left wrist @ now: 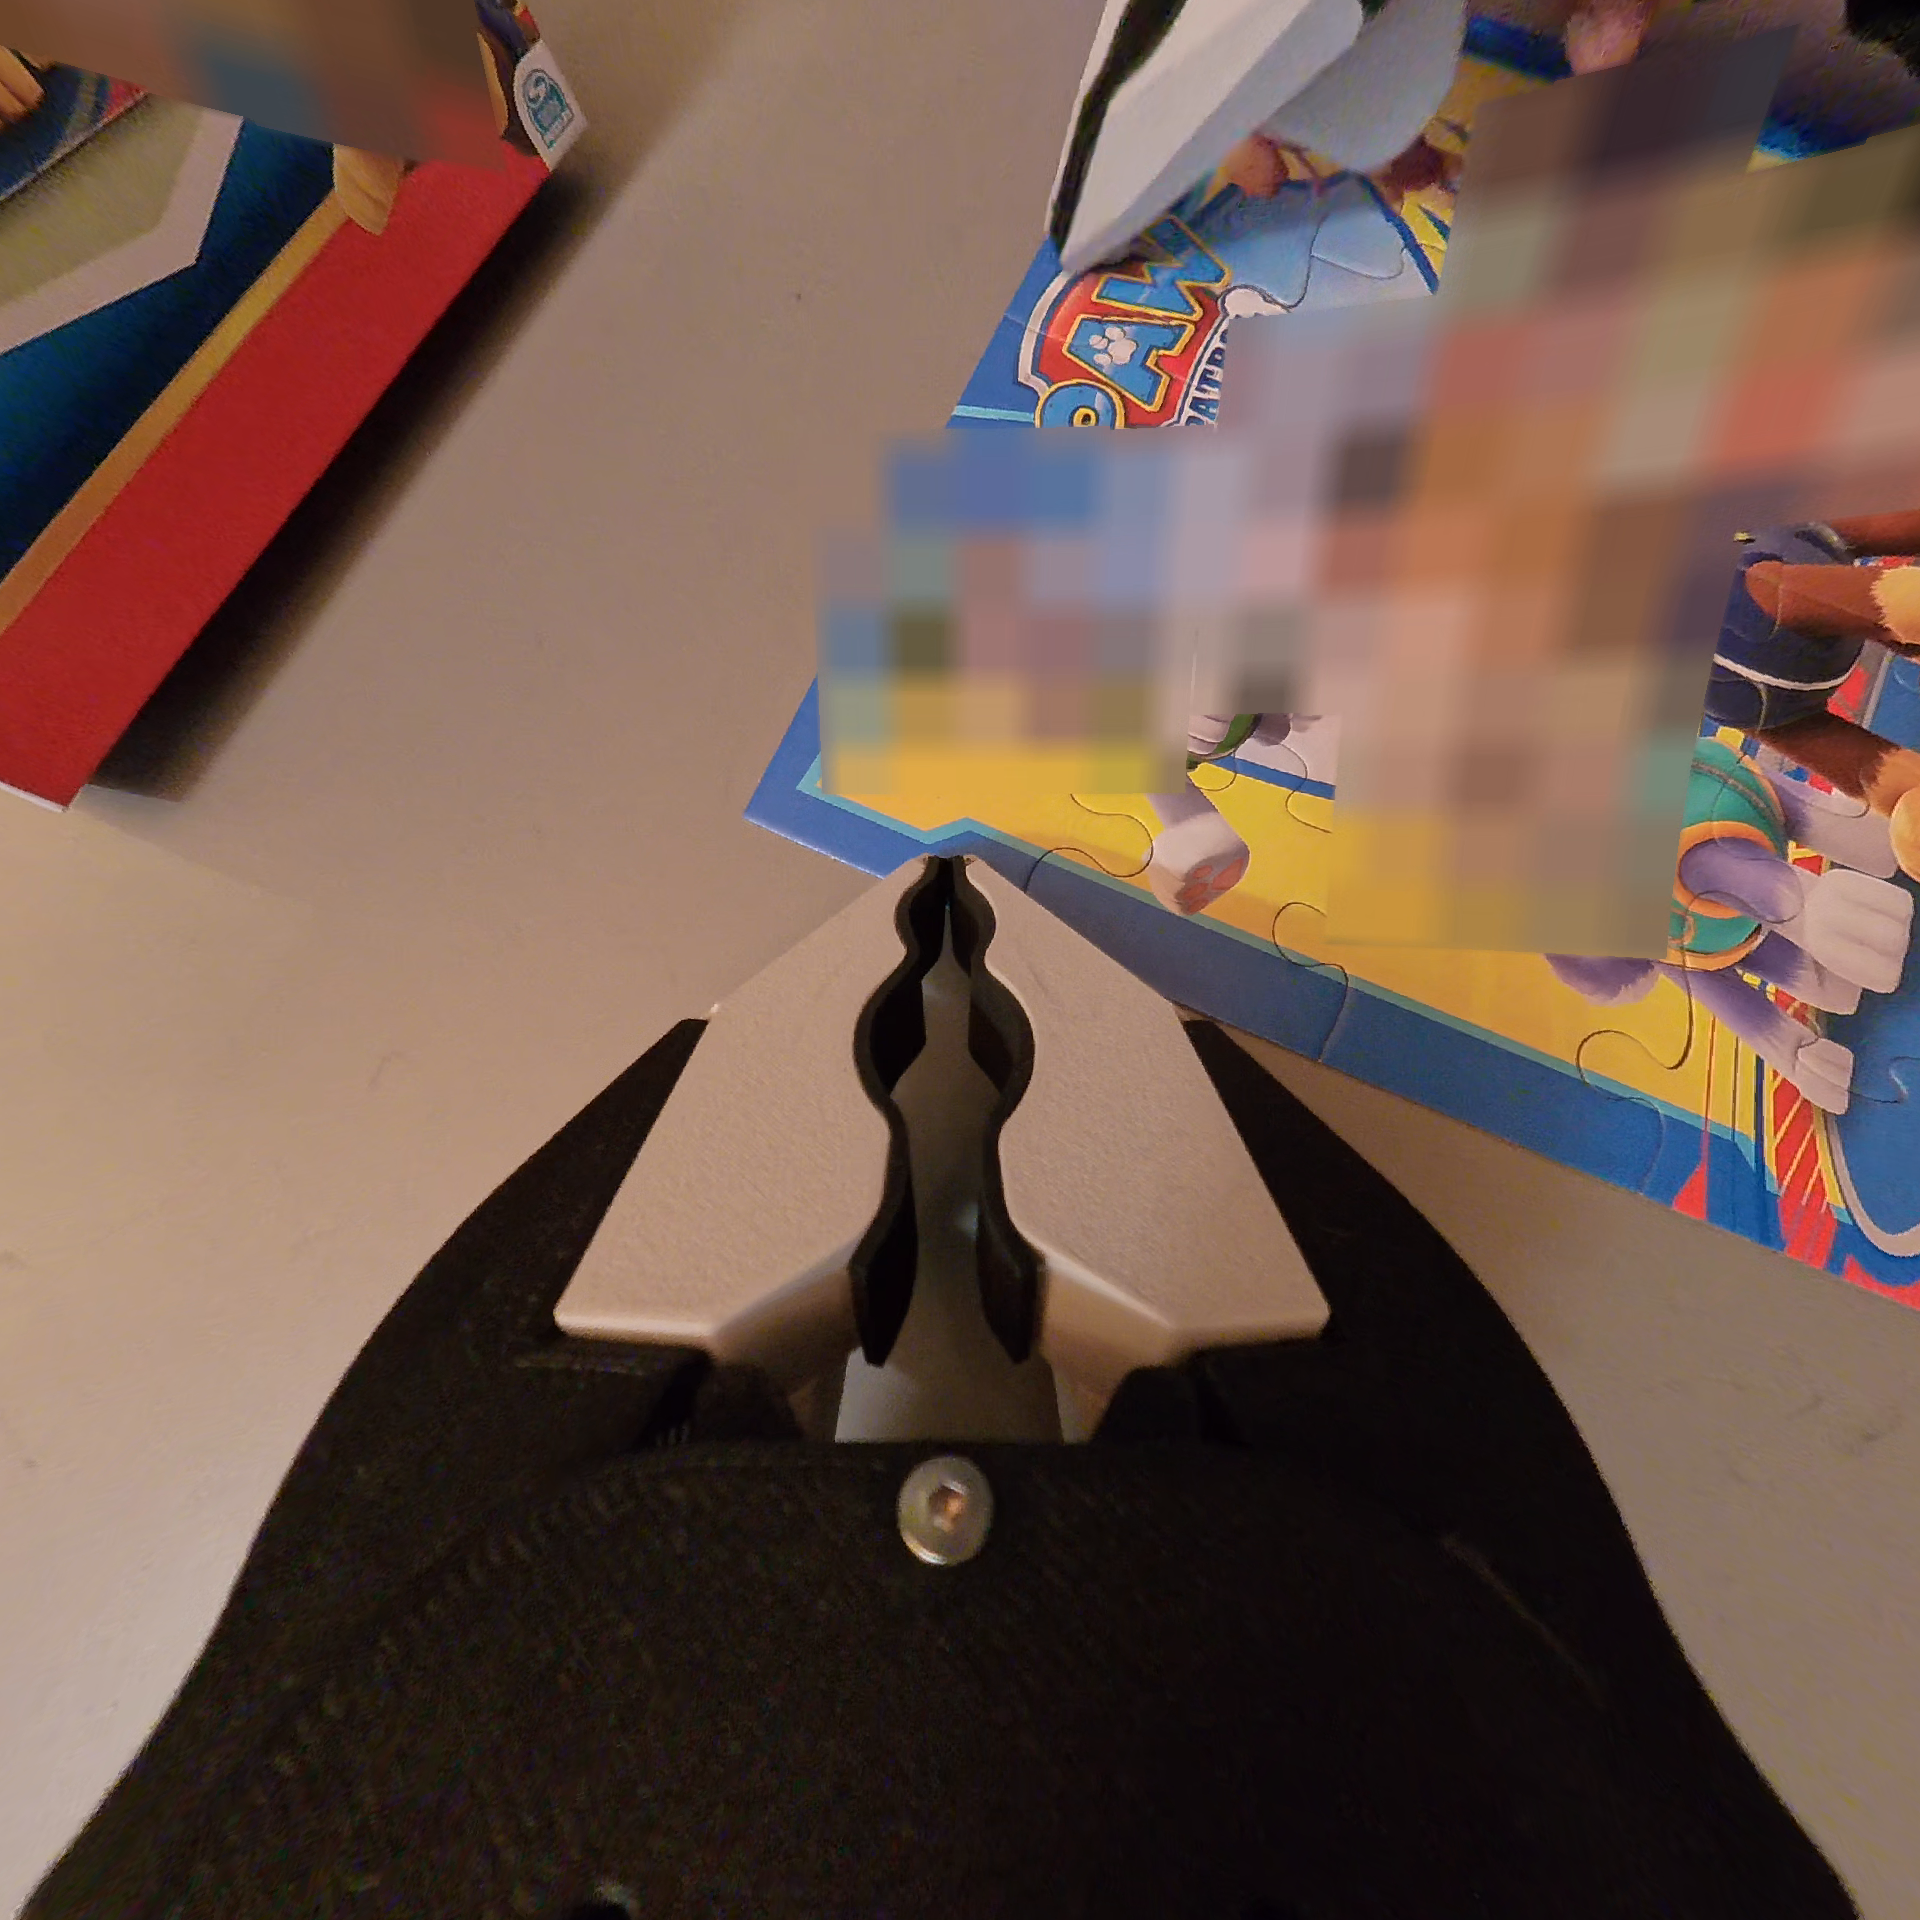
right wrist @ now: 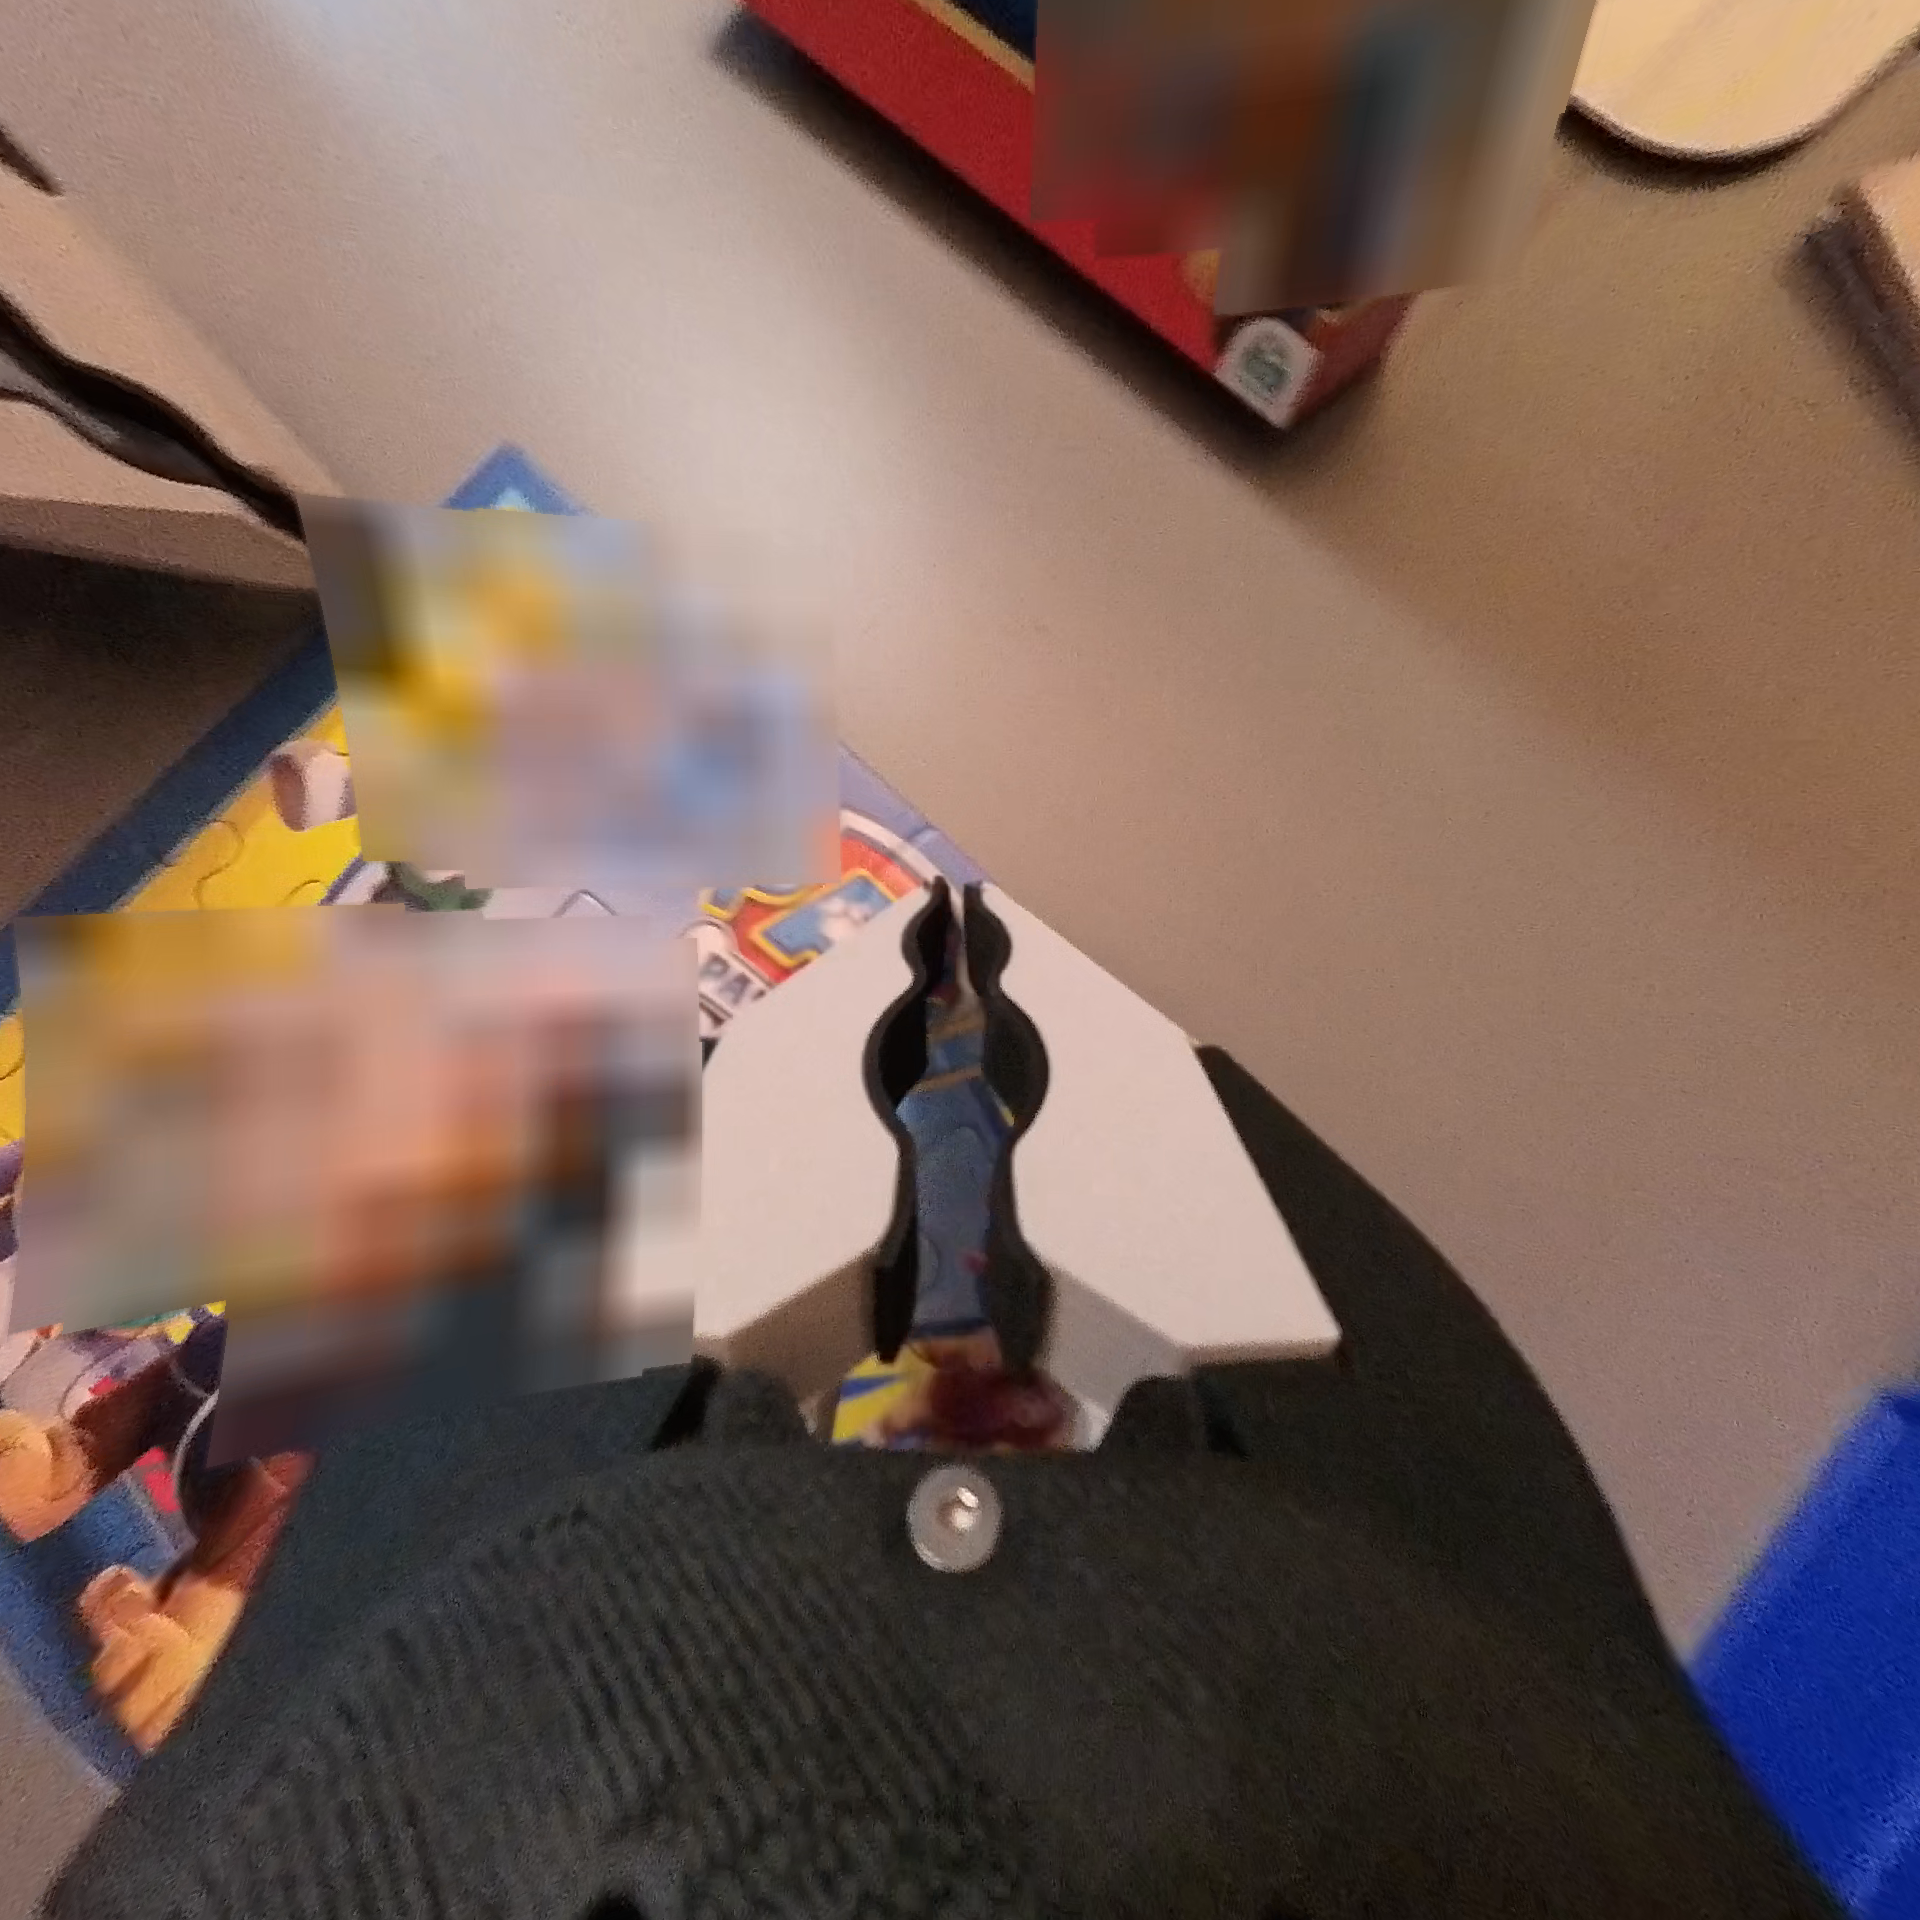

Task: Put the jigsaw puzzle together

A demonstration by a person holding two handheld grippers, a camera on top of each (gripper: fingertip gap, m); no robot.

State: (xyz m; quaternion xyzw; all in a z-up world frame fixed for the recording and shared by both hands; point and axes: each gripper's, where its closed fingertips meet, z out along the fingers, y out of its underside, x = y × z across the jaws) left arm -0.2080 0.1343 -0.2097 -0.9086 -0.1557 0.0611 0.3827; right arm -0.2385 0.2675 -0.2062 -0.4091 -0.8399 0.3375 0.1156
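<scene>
A colourful jigsaw puzzle [left wrist: 1455, 1091] with a blue border lies flat on the beige table [left wrist: 520, 727]. My left gripper [left wrist: 943, 868] is shut, and its tips rest against the puzzle's near blue edge close to a corner. My right gripper [right wrist: 956, 899] is shut to a thin slit and sits over the puzzle [right wrist: 260, 810] at its far edge, beside a round red and blue emblem [right wrist: 810, 925]. In the left wrist view the right gripper [left wrist: 1070, 244] comes down from the top, its tip on that far edge. The left gripper [right wrist: 125, 488] shows at the upper left of the right wrist view.
A red and blue cardboard box [left wrist: 260, 416] lies on the table to the left of the puzzle; it also shows in the right wrist view [right wrist: 987, 156]. A blue object [right wrist: 1818, 1610] sits at the lower right. A pale rounded thing [right wrist: 1714, 94] and a flat dark-edged thing [right wrist: 1870, 281] lie farther off. There is about 15 centimeters between the tips of the two grippers. The puzzle [right wrist: 260, 810] is about 5 centimeters from my left fingertips and 15 centimeters from my right. My left wrist view [left wrist: 1245, 899] looks at it from another angle.
</scene>
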